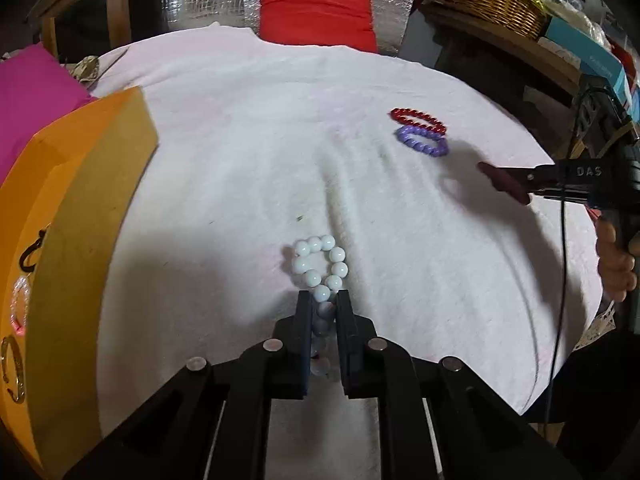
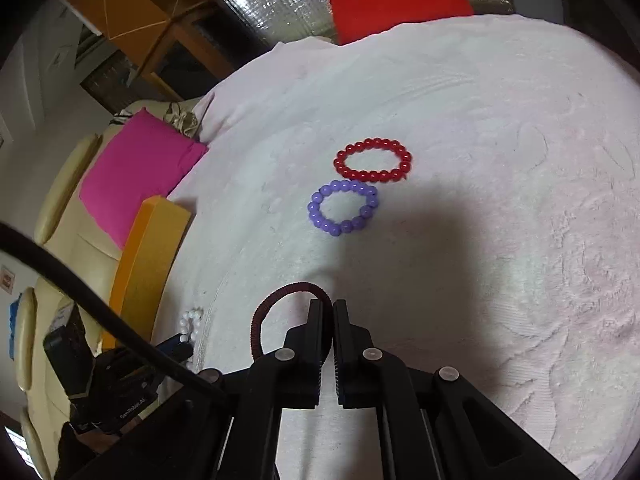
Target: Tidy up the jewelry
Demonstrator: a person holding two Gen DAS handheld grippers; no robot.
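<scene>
Fluffy white towel [image 1: 240,140] underlies the left claw [image 1: 325,300] clamping glossy round white beads [image 1: 318,262], right claw [image 2: 332,306] pinching a ribbed maroon loop [image 2: 276,304].

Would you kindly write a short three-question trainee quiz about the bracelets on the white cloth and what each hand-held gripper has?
1. True or false: the red bracelet lies beyond the purple bracelet on the cloth.
2. Which does the left hand-held gripper pinch? A) white bracelet B) dark ring
3. Fill in: the right hand-held gripper is shut on a dark ____.

Key: 1 true; 2 A; 3 ring.
</scene>
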